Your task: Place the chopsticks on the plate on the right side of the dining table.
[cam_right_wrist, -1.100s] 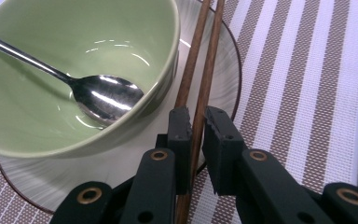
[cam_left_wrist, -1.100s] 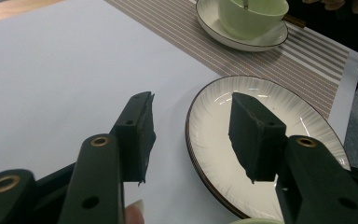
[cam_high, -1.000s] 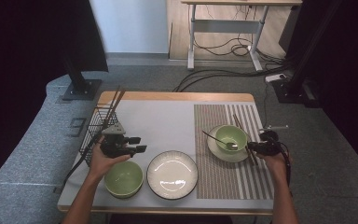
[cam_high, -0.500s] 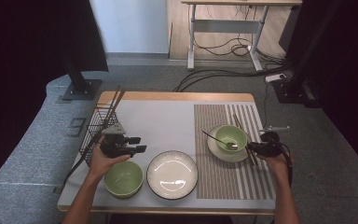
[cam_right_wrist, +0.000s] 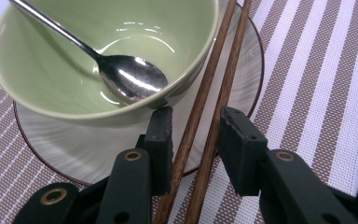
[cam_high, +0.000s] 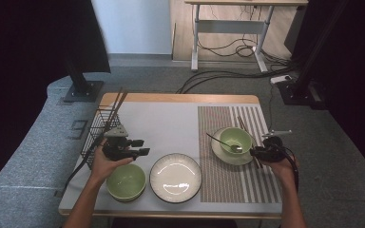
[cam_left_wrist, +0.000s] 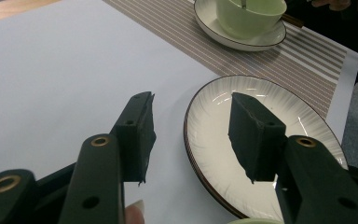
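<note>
My right tool (cam_right_wrist: 193, 140) sits at the desk's right edge, jaws parted narrowly, with the two wooden chopsticks (cam_right_wrist: 214, 88) running straight between them, not yet pinched. Their long axis runs away from me, lengthwise along the jaws, slanting across the saucer (cam_right_wrist: 74, 154) rim beside the green bowl (cam_right_wrist: 65, 88), where a spoon (cam_right_wrist: 130, 79) rests. So closing should catch both sticks; this hand is clearly the nearer one. My left tool (cam_left_wrist: 191, 135) hovers open and empty near the front-left, over the white plate (cam_left_wrist: 214, 154) rim, a second green bowl (cam_high: 126, 181) just before it. Farther left stands the wire basket (cam_high: 97, 130).
</note>
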Tool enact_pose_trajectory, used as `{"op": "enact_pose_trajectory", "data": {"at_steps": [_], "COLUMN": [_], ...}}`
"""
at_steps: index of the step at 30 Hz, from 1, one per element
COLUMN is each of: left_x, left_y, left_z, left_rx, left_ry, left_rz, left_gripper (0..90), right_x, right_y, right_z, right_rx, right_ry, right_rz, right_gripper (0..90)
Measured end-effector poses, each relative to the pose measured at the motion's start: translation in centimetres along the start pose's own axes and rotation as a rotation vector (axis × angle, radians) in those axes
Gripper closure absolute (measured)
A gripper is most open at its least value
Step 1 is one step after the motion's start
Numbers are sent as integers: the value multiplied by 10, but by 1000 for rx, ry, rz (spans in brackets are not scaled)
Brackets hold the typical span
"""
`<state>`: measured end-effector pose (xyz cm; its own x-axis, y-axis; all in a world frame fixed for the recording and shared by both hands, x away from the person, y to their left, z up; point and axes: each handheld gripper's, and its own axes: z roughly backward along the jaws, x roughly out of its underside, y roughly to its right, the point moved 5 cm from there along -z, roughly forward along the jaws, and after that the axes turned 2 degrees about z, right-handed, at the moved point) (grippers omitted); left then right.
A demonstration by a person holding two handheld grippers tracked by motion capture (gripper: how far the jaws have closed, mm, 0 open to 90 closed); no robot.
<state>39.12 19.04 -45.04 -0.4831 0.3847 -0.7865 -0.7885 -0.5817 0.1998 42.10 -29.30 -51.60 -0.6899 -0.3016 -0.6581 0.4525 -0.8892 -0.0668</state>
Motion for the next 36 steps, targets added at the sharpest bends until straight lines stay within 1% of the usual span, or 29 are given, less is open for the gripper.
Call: {"op": "enact_pose_trajectory", "data": {"at_steps": [5,7,8,9,10,11,17,19,20,25,36], "left_x": [0,0,0,0,0,0,0,0,0,0,0], "left_y": [1,1,1,1,0,0,0,0,1,1,1], "left_z": [0,0,0,0,0,0,0,0,0,-1,-1], "left_rx": [3,3,3,3,5,5,4,4,5,7,6], "left_ry": [0,-1,0,0,2,2,0,0,0,-2,-2], "left_rz": [0,0,1,1,1,2,1,1,1,1,2], "left_gripper": [503,503,503,503,503,503,503,503,503,503,503], "right_x": [0,0,0,0,0,0,1,1,1,1,-2], "right_y": [-2,-3,-4,-4,-5,-5,-2,-1,1,4,8], "right_z": [-2,-2,-4,-4,-5,-5,-4,-4,-4,-2,-5], "right_rx": [17,23,27,27,31,33,46,43,49,59,59], "right_ry": [-17,-21,-32,-32,-38,-39,-37,-39,-32,-35,-26], "right_rz": [48,56,79,79,95,101,112,111,111,121,128], "right_gripper": [647,653,677,677,701,710,746,750,757,765,769]}}
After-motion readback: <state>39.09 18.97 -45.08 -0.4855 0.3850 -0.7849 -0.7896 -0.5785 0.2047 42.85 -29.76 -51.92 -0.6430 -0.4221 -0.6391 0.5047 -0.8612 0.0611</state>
